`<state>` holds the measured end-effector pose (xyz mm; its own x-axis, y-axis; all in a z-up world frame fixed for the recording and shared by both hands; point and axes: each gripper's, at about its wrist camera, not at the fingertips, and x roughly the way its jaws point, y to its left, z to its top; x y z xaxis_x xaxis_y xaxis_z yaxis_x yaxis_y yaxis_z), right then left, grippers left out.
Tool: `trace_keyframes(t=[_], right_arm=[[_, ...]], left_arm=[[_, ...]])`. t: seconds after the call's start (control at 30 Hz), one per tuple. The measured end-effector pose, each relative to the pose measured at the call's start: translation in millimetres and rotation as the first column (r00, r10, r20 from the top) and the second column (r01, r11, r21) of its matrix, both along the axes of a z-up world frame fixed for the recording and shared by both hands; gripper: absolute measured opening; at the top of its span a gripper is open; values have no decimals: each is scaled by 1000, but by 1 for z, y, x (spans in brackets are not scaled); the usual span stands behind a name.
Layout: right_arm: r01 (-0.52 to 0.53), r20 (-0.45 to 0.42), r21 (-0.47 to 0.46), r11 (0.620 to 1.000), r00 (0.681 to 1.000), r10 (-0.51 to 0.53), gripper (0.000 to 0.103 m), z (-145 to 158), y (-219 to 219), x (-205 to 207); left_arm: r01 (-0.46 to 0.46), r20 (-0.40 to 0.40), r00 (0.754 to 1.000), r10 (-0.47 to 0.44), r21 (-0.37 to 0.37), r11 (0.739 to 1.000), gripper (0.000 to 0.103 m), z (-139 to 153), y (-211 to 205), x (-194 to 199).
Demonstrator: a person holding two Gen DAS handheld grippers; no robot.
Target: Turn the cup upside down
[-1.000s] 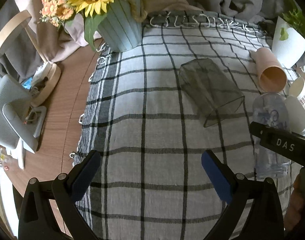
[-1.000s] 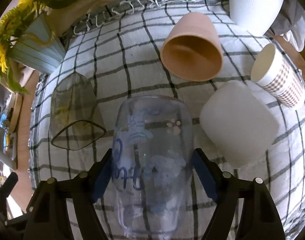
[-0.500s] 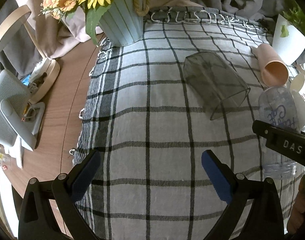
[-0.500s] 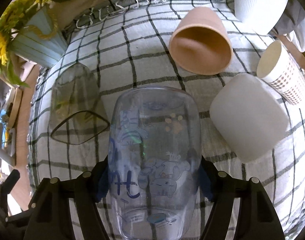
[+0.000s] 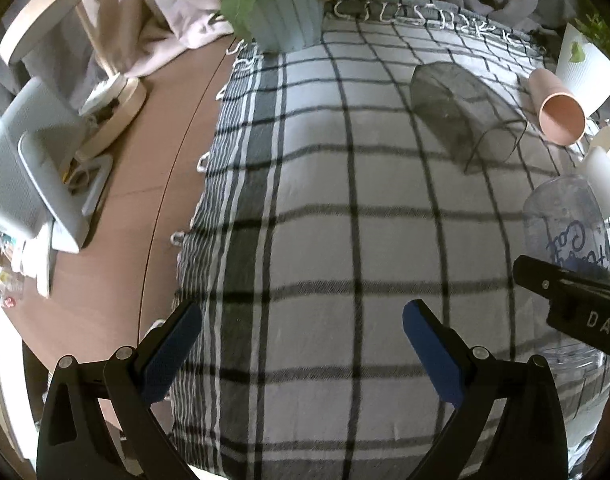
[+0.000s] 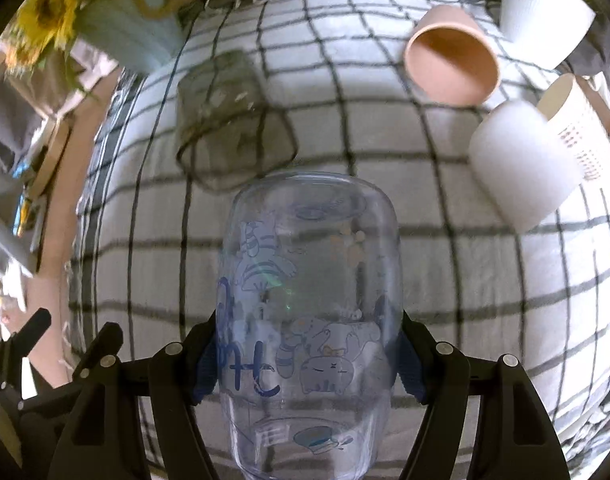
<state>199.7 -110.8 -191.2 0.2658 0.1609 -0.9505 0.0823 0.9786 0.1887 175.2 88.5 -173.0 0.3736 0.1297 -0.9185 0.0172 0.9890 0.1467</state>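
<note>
Twice met the checked cloth (image 5: 313,240), draped over the wooden surface (image 5: 145,200) and cut off at the bottom of both views. Lost the top of the blue ribbed pot (image 5: 285,16) to the frame, its sunflowers cropped. Found the right view smeared with blur, so could not read the small print on anything.

Saw the clear printed cup (image 6: 309,300) pinched between the pads of the right hand-held gripper (image 6: 307,360), with the closed rounded end pointing away from the lens and the near end cut off by the picture's lower edge. Could not tell whether it touched the cloth. Caught only its upper part at the right edge of the left view, the rest masked by a black finger of that gripper.

Held the left hand-held gripper (image 5: 301,344) spread wide over bare cloth, gripping nothing.

Noted beyond the cup:
- a smoky glass tumbler (image 5: 453,112) on its side, mouth toward the cameras
- a pink cup (image 6: 449,56) likewise tipped over
- a white cup (image 6: 521,164) just beside a patterned paper cup (image 6: 573,128)
- a white planter (image 6: 545,12), partly out of frame at the far corner
</note>
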Motion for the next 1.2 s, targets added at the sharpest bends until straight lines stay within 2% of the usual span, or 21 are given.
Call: trace_keyframes(t=[0.43, 0.53, 0.73, 0.87, 1.0, 1.2], right_arm=[[10, 5, -35, 999, 1000, -10, 72, -13, 18, -9], [20, 14, -24, 1000, 1000, -20, 78, -11, 18, -13], [55, 116, 34, 998, 992, -58, 79, 28, -1, -41], [66, 201, 45, 997, 977, -73, 80, 65, -19, -56], [121, 279, 69, 990, 951, -136, 85, 95, -50, -69], [231, 271, 98, 968, 930, -249, 85, 101, -96, -67]], left_arm=[[37, -3, 999, -36, 17, 999, 103, -8, 4, -11], [35, 1, 999, -35, 17, 999, 103, -5, 3, -11], [38, 12, 999, -38, -4, 999, 103, 18, -6, -15], [73, 20, 997, -72, -67, 995, 103, 42, -25, -16], [124, 5, 992, -124, -128, 984, 103, 54, -51, -8], [180, -57, 979, -196, -212, 960, 103, 54, -94, 13]])
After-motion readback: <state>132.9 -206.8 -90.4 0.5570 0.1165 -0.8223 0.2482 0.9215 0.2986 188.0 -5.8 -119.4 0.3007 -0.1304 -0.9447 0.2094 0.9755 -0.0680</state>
